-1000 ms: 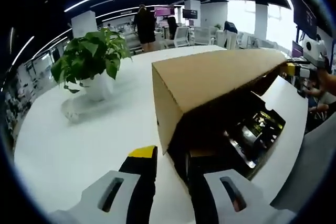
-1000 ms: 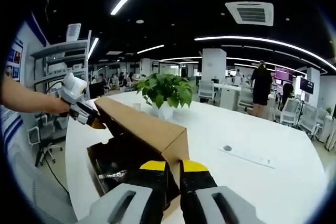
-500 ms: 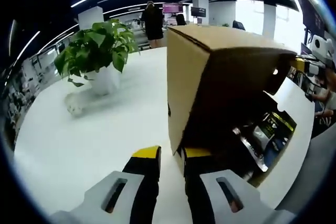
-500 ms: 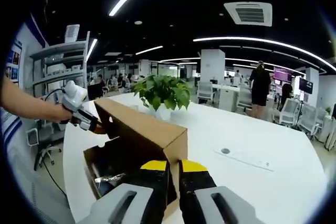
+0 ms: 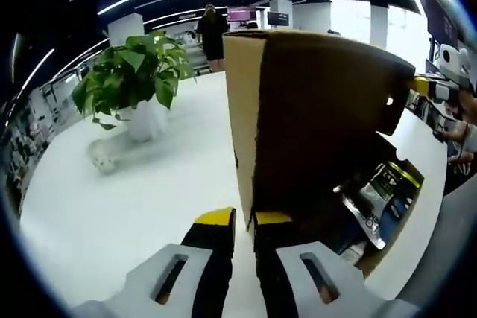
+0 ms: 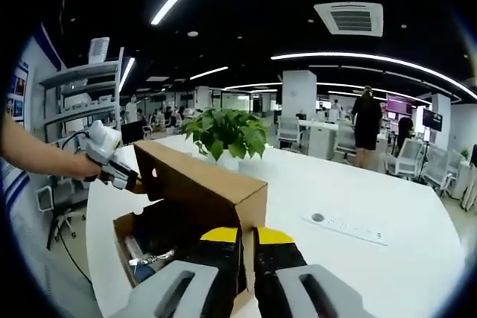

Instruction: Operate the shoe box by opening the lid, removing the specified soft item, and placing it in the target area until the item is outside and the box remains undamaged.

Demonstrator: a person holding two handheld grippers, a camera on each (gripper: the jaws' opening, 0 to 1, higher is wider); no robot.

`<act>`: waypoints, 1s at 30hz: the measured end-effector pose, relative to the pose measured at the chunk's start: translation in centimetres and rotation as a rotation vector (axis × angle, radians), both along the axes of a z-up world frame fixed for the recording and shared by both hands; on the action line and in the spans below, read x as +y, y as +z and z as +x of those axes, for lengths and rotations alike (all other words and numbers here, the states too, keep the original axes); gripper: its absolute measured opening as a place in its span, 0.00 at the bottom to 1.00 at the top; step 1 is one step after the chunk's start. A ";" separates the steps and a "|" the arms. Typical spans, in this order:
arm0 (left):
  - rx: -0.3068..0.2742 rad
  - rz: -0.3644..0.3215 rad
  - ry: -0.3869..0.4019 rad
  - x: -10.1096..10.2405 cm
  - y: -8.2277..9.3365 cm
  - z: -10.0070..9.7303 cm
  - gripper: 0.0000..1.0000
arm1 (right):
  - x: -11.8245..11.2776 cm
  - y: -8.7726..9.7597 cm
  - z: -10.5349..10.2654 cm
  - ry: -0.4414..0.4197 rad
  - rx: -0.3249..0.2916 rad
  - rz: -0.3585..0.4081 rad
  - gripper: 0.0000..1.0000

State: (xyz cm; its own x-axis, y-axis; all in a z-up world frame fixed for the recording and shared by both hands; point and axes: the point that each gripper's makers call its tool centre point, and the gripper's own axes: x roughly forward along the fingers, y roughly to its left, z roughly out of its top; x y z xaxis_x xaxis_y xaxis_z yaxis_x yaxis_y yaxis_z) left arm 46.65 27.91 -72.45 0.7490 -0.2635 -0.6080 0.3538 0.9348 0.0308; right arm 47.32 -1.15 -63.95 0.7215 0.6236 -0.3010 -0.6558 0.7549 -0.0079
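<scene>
Both grippers — left gripper point(image 5: 242, 219), right gripper point(image 6: 247, 234) — pinch the raised lid point(image 5: 313, 109); unevenly pulled, its cardboard hinge could tear.

Raised lid point(image 5: 313, 117) hides most of box contents point(image 5: 387, 195)

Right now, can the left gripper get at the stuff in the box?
Probably not yet. The left gripper is shut on the raised lid. The contents lie exposed in the box, but the right gripper is on the lid too.
</scene>
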 end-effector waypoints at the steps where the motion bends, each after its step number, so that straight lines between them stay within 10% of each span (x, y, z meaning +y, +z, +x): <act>1: -0.001 0.001 -0.006 -0.1 0.0 0.0 0.01 | 0.0 0.0 0.1 -0.001 0.000 0.000 0.01; 30: 0.001 0.007 -0.017 -0.4 0.4 0.4 0.01 | -0.5 -2.3 0.9 -0.030 0.001 -0.026 0.02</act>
State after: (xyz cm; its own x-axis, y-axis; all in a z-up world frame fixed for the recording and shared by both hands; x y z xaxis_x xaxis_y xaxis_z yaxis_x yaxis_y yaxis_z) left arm 47.04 27.51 -72.07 0.7436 -0.2720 -0.6107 0.3695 0.9285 0.0364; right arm 48.18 -1.64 -66.24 0.7392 0.5939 -0.3175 -0.6331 0.7736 -0.0269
